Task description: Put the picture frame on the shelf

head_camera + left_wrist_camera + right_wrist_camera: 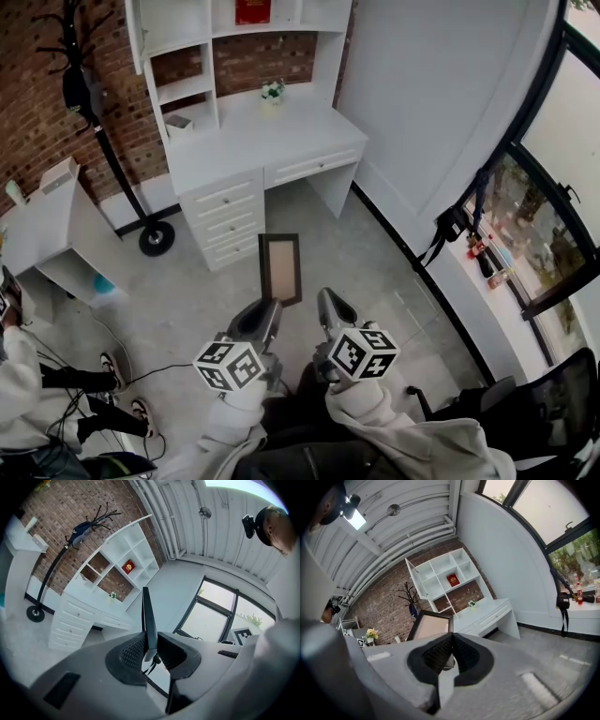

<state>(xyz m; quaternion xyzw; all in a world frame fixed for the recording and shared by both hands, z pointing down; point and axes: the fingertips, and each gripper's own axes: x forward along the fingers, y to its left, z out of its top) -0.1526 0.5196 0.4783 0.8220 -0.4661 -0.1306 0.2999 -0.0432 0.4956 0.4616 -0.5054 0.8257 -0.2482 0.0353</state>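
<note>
Picture frame (280, 269), ahead at 12 o'clock, is pinched by its edge in the left gripper (149, 641) fingers. Right gripper (451, 644) fingers are shut, empty. Hold tight; lift slowly to the shelf (187, 89) at 11 o'clock.

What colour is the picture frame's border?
Near black; the frame shows best in the head view.

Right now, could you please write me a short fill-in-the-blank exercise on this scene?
1. Of the left gripper and right gripper, the ___ one clamps the picture frame.
2. The wall behind the white desk is ___.
3. The item on the shelf above the desk is coloured ___.
Missing words: left; brick; red.
</note>
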